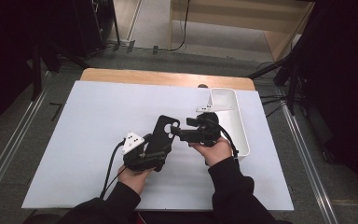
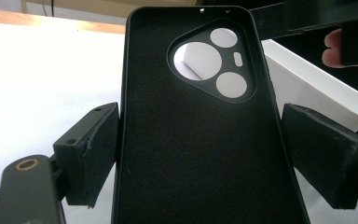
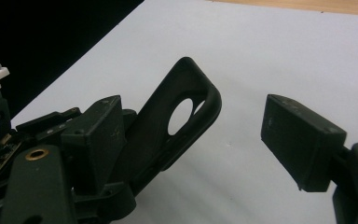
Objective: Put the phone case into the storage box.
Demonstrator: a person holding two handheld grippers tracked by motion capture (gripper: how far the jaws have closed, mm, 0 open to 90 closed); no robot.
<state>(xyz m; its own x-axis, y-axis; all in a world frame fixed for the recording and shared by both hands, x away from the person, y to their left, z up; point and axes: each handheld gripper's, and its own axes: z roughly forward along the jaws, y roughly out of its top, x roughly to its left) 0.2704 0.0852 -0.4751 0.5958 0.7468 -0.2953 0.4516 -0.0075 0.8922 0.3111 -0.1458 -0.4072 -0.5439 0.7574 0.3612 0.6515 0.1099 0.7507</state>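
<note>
The left gripper (image 1: 156,149) clamps a black phone case (image 1: 163,135) by its long edges, holding it upright above the white mat (image 1: 88,140). The right gripper (image 1: 179,133) reaches in at the case's top corner, jaws apart with nothing between them. Best to square those jaws over the rim beside the camera cut-out (image 2: 212,58), then close gently, while the left grip keeps firm.

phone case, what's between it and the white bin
In the high view the right gripper sits between the black phone case and the white bin, its jaws pointed at the case's top end.
</note>
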